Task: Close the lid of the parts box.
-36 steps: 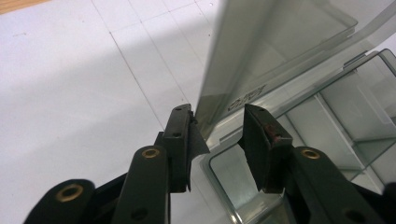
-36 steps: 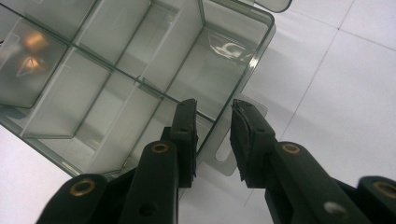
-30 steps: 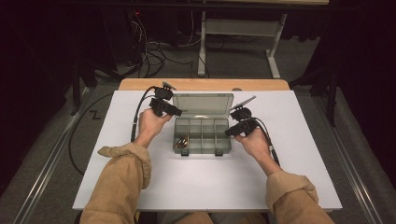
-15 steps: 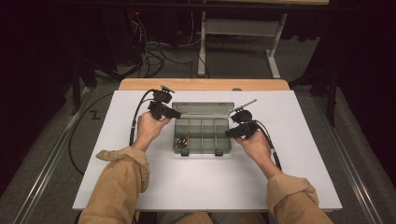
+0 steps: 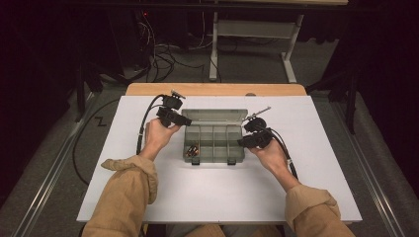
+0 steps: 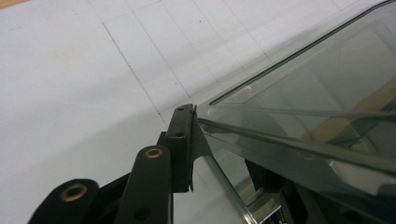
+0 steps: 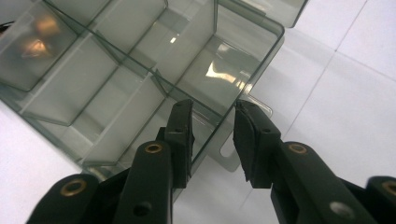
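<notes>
Translucent grey plastic compartment box [image 5: 213, 142] sits mid-counter on the white counter [image 5: 207, 202], its hinged clear lid [image 5: 217, 115] lying at the far side. My left gripper [image 5: 179, 118] is at the lid's left corner; in the left gripper view the lid [image 6: 308, 107] slants up off the counter [image 6: 70, 74] with one of my fingers [image 6: 181, 140] pressed flat against its edge and the other finger dark behind the plastic, so I read the left as clamped on the lid. Compared with a second ago, the left hand has shifted a little back toward the hinge side and the lid corner looks raised rather than flat: the closing swing seems to have begun. My right gripper [image 5: 248, 141] is at the box's right end; in the right gripper view my fingers [image 7: 180, 135] straddle the tray's corner wall [image 7: 224, 112] with a gap showing on the outer side, so released, bracing rather than pinching. It has barely moved. Small coppery metal parts [image 5: 192, 149] lie in the near-left compartment, glinting also in the right gripper view [image 7: 35, 37]. Judgement: lid closing is under way, with the tray steadied and its contents undisturbed.
</notes>
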Tool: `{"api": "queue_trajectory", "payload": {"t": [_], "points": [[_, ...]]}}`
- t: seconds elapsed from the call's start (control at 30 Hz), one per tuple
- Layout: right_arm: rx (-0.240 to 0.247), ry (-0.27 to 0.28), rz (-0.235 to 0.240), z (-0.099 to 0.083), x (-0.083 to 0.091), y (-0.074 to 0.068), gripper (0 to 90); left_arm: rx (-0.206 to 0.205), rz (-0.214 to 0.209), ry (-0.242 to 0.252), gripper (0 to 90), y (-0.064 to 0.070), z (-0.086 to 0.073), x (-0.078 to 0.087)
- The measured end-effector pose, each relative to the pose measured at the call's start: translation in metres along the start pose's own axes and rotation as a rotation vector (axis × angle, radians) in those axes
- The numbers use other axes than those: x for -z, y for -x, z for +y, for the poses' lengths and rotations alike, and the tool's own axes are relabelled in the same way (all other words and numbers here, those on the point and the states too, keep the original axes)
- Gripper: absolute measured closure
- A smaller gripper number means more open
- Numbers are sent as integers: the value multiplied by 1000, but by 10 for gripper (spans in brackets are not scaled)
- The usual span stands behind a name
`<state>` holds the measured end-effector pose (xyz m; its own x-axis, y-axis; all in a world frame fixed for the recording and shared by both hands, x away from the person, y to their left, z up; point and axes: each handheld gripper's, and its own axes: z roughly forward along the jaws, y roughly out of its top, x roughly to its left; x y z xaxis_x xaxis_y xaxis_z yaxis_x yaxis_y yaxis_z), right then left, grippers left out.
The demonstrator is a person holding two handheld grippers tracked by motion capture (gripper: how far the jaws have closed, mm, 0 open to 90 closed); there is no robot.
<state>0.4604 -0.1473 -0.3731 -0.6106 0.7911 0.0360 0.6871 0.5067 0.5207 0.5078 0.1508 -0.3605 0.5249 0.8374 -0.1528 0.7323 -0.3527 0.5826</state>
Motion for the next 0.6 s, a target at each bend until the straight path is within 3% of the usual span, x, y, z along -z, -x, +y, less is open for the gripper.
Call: {"api": "queue_trajectory", "payload": {"t": [0.3,0.6], "points": [[-43,51,34,2,26,15,892,-30,12,-6,640,4,-2,3],[-73,55,60,9,33,23,900,-47,6,-11,619,6,-9,4]]}}
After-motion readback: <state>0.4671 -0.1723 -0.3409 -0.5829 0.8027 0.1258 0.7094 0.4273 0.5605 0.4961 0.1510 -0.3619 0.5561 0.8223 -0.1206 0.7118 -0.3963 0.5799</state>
